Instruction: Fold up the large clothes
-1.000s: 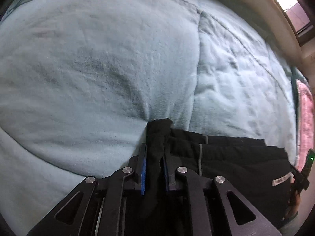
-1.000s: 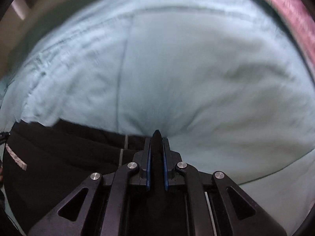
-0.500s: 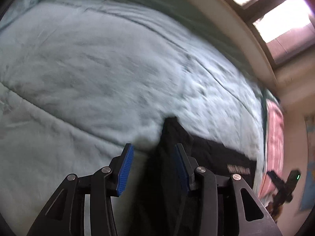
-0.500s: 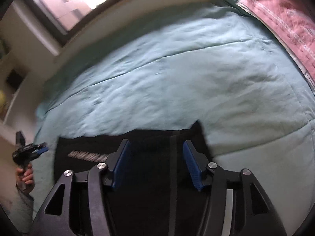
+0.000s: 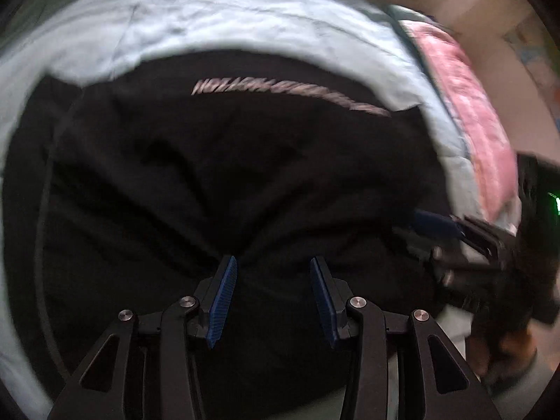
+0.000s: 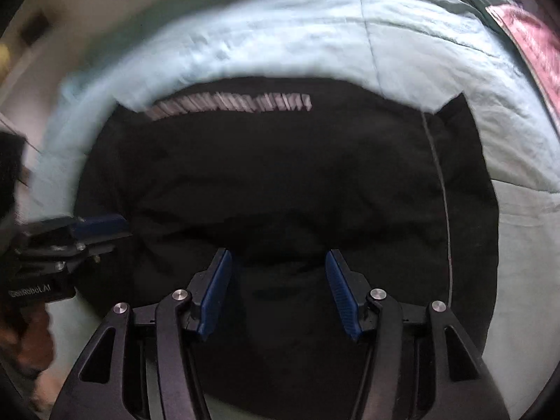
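Note:
A folded black garment [image 5: 245,161] with a pale line of lettering [image 5: 290,96] lies on a light blue bedspread [image 5: 210,14]. It also fills the right wrist view [image 6: 280,175], lettering [image 6: 231,103] at its far edge. My left gripper [image 5: 271,269] is open and empty just above the garment's near part. My right gripper [image 6: 278,262] is open and empty above the same garment. The right gripper shows at the right of the left wrist view [image 5: 455,234]; the left gripper shows at the left of the right wrist view [image 6: 70,234].
A pink quilted cloth [image 5: 469,105] lies along the bed's right side, also at the top right of the right wrist view [image 6: 532,42]. A beige wall [image 6: 70,21] stands behind the bed. The bedspread [image 6: 437,45] surrounds the garment.
Both grippers let go of the garment's corners and opened. They pulled back and turned toward each other, so the whole folded garment is now in view.

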`<state>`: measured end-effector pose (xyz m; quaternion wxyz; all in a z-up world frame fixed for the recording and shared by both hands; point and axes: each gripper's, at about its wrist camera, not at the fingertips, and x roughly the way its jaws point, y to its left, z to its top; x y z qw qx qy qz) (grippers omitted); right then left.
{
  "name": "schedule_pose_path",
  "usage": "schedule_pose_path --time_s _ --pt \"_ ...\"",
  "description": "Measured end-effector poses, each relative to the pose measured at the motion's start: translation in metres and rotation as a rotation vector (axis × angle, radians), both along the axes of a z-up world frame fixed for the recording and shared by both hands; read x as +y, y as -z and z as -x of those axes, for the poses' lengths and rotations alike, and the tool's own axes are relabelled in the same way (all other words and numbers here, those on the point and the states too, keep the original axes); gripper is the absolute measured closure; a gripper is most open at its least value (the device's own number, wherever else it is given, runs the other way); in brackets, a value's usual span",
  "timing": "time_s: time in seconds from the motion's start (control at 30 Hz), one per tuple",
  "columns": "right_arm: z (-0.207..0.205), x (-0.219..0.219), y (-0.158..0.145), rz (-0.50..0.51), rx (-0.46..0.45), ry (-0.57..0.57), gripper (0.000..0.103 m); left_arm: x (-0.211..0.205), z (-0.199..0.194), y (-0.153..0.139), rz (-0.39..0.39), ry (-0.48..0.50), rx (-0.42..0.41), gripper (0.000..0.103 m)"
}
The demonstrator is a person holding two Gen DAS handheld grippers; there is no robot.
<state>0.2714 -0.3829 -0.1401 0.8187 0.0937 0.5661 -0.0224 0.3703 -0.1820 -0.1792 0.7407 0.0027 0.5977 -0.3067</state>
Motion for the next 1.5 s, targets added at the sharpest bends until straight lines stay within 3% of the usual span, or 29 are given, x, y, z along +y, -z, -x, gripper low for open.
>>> schedule_pose_path --time_s 0.13,0.27,0.33,0.47,0.53,0.6,0.7,0.8,0.9,0.97,1.07,1.17,1.23,1.33,1.43,1.5 --pt "-0.005 0.001 0.034 0.002 0.021 0.013 0.036 0.001 -0.019 0.02 0.046 -0.074 0.059 0.058" --pt "-0.004 -0.001 0.033 -0.013 0.031 0.023 0.036 -0.006 -0.023 0.015 0.014 -0.036 0.077 0.058" --pt "-0.004 -0.004 0.017 -0.037 0.041 0.027 0.036 -0.002 -0.023 -0.007 0.049 -0.032 0.063 0.057" --pt "-0.013 -0.007 -0.04 -0.023 -0.122 0.005 0.036 0.007 -0.028 -0.047 0.109 -0.059 -0.069 0.057" --pt "-0.03 -0.006 -0.05 0.006 -0.151 0.006 0.036 0.006 -0.041 -0.046 0.091 -0.065 -0.079 0.056" --pt "-0.052 -0.007 -0.035 0.01 -0.102 0.022 0.036 0.001 -0.056 -0.027 0.047 -0.065 -0.034 0.049" --pt "-0.076 -0.008 0.025 0.022 0.044 0.038 0.032 -0.005 -0.077 0.021 0.005 -0.079 0.059 0.047" --pt "-0.078 -0.011 0.045 0.024 0.035 0.049 0.032 -0.012 -0.088 0.032 -0.018 -0.092 0.089 0.046" --pt "-0.074 -0.014 0.034 0.002 0.033 0.054 0.031 -0.015 -0.082 0.012 -0.007 -0.059 0.053 0.046" --pt "-0.056 -0.016 0.009 -0.032 -0.016 0.057 0.033 -0.011 -0.068 -0.01 0.024 -0.006 0.012 0.046" --pt "-0.012 -0.005 -0.036 -0.058 -0.116 -0.017 0.033 0.018 -0.036 -0.038 0.078 0.077 -0.024 0.046" --pt "0.03 0.01 -0.051 -0.019 -0.128 -0.064 0.033 0.042 -0.003 -0.045 0.044 0.155 -0.038 0.043" --pt "0.046 0.014 -0.038 -0.024 -0.073 -0.066 0.031 0.047 0.013 -0.029 -0.017 0.179 -0.002 0.041" --pt "0.047 0.02 0.012 -0.002 0.065 -0.05 0.03 0.04 0.022 0.002 -0.054 0.112 0.046 0.042" --pt "0.048 0.032 0.035 0.022 0.074 -0.038 0.028 0.024 0.019 0.034 -0.113 0.082 0.034 0.04" --pt "0.044 0.037 0.036 0.055 0.068 -0.039 0.028 0.019 0.015 0.036 -0.13 0.064 0.036 0.039"
